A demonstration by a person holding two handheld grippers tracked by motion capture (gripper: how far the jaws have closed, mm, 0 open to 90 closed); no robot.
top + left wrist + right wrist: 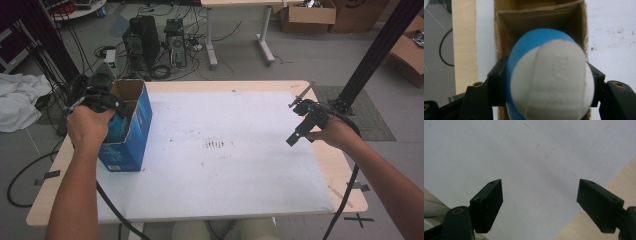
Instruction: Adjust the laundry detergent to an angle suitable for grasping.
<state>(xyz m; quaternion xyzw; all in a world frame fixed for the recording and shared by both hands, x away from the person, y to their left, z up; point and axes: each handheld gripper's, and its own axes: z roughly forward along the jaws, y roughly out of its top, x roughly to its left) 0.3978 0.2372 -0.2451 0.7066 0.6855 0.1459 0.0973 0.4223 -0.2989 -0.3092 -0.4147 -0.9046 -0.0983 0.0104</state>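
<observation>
The left gripper [546, 82] clamps a blue-and-white ball [549, 80] between its black jaws, one pad pressing on each flank, and holds it right over the open top of the blue carton [127, 127], which stands at about nine o'clock on the white table [225, 165], close to the left edge. In the left gripper view the ball sits squarely above the brown cardboard mouth [539, 17], its blue half turned toward the box and its white half toward the camera. The step in hand looks like dropping the ball into the carton — and the mouth seems only a little wider than the ball, so centring matters more than speed. A good move keeps the ball midway between the two long walls, lowers it until its widest part passes the rim, and only then spreads the jaws; letting go too high risks a bounce off the cardboard edge. The jaws need room to open too, so their pads should stay clear of the walls at three and nine o'clock of the mouth. The carton is tall and probably light — a sideways nudge could tip it. The right gripper [304, 122] hovers at about three o'clock over the table with its jaws spread wide and nothing between them, well apart from the carton.
</observation>
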